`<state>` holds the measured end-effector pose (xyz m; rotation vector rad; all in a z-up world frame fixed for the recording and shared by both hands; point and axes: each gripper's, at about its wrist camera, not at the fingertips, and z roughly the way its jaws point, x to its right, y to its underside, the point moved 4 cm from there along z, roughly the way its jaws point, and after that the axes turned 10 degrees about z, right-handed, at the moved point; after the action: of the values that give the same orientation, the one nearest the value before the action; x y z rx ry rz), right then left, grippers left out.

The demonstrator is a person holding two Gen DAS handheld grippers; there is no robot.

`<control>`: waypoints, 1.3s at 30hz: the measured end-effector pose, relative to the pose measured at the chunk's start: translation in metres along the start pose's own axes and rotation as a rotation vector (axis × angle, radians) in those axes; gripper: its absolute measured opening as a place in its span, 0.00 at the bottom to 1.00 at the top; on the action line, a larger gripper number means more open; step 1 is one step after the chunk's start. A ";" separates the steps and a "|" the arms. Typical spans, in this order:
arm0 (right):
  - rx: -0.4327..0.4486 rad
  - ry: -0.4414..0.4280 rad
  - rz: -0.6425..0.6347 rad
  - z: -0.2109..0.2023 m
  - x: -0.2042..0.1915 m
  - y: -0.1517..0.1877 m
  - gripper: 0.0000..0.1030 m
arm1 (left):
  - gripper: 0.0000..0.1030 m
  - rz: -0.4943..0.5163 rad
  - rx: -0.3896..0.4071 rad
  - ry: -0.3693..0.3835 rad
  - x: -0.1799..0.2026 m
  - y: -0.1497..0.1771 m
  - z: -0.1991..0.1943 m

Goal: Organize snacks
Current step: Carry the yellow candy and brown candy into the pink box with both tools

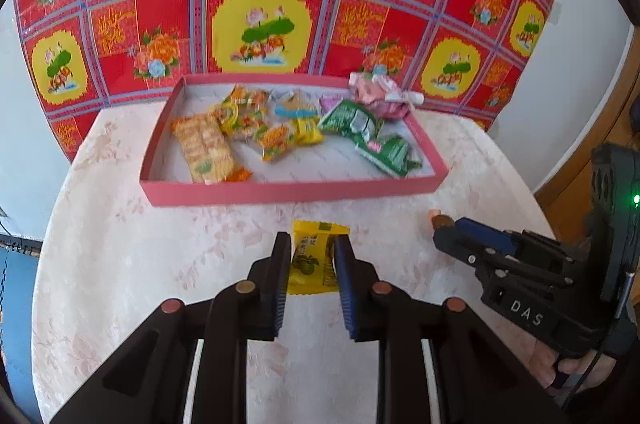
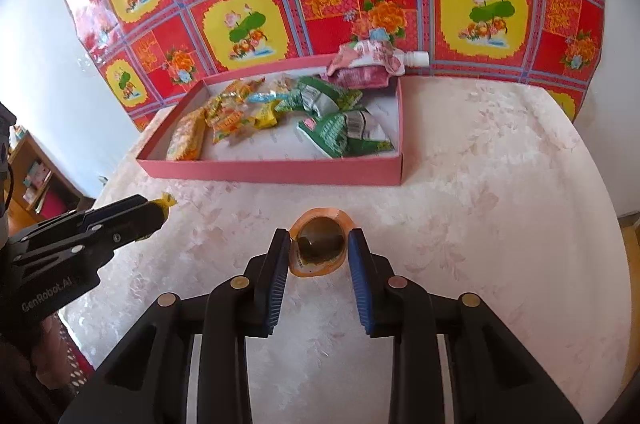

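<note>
- Yellow foil: yellow snack packet [image 1: 310,256], lying on the table [image 1: 120,264] in front of the pink box [image 1: 288,190], between the fingers of the left gripper [image 1: 311,248]. Jaws narrowed to the packet's sides; whether they press it firmly cannot be told, though both pads appear to touch.
- Orange-rimmed plastic: jelly cup [image 2: 319,244], dark filling, on the table between the fingers of the right gripper [image 2: 319,248]. Jaws apart; left pad close against the rim, right pad with a slight gap.
- Pink cardboard: pink box, shallow, open-topped, holding orange, yellow and green packets, with a pink pouch [image 2: 362,66] resting over its far right corner. Bare floor shows along its near side.
- Handling, left: judged step is picking up the packet for the box. Close fully before lifting; the wrapper is slippery and will crumple, so grip across the filled middle, not the crimped end.
- Handling, right: close evenly on the cup wall below the rim; a one-sided push could tip or skid it.
- Placement: lift both clear of the near wall, then set down in the bare near strip.
</note>
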<state>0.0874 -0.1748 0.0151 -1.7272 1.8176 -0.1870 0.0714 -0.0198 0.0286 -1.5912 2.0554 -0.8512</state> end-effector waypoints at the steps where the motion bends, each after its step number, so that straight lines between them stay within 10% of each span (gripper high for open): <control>1: 0.006 -0.005 -0.005 -0.002 -0.002 -0.003 0.29 | 0.22 0.003 0.009 -0.003 -0.001 -0.003 -0.002; 39: 0.031 -0.047 -0.041 0.073 -0.045 -0.100 0.29 | 0.22 -0.064 0.020 -0.119 -0.054 -0.079 0.089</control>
<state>0.2085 -0.1242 0.0220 -1.7345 1.7381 -0.1887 0.1994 0.0002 0.0143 -1.6635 1.9178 -0.7767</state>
